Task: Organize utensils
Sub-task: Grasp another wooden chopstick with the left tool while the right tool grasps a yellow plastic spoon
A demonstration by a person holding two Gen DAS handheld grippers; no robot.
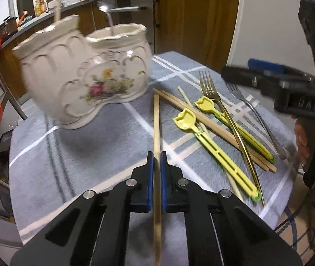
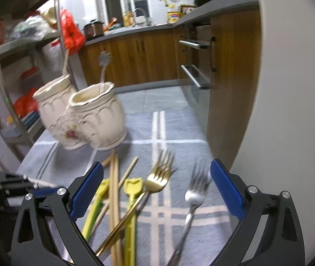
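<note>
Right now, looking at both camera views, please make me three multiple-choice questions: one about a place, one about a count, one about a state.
1. Where does the silver spoon stand?
A. in the ceramic holder
B. flat on the cloth
C. in the right gripper

2. How many forks lie on the tablecloth?
A. one
B. two
C. four

3. What is the left gripper doing?
A. open, empty
B. shut on a chopstick
C. holding a fork

Answers: 1 A, its handle rises from the holder's compartment; 2 B, a gold fork and a silver fork; 3 B, both pads pinch the stick.

We count two forks: one gold fork (image 1: 210, 88), one silver fork (image 1: 234, 90). We count two yellow spoons (image 1: 185, 119), one two-compartment ceramic holder (image 1: 86, 71).
</note>
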